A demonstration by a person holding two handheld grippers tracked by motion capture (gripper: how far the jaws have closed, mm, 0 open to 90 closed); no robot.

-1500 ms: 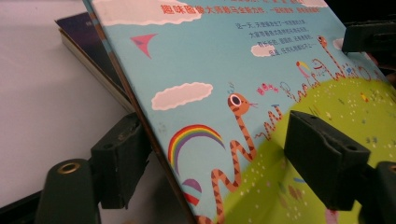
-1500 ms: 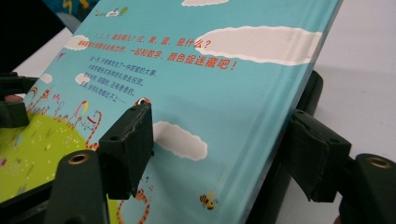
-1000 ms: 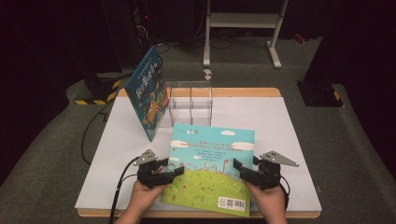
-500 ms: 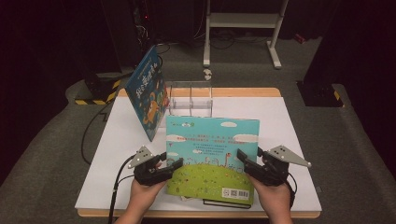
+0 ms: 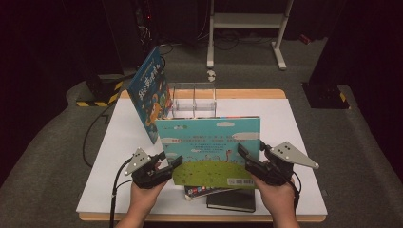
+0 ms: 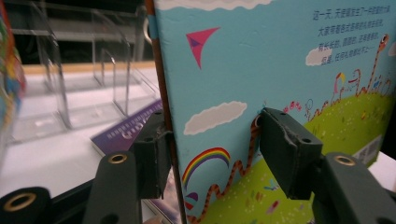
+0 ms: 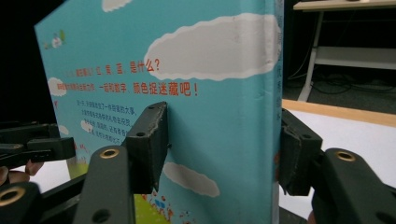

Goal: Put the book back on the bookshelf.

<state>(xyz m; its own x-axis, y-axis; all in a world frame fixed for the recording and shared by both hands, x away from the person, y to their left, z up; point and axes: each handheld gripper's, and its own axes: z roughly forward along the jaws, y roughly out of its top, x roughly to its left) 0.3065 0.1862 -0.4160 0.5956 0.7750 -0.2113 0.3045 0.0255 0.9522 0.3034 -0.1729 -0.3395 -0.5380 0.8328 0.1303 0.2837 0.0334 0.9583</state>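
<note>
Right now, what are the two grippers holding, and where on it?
Both hold the picture book, raised upright: the left gripper clamps its left edge, the right gripper its right edge, at the spine.

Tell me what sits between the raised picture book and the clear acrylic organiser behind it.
In the high view, nothing: only bare white table separates the raised picture book from the clear organiser. The blue book leans at the organiser's left, off that line.
</note>
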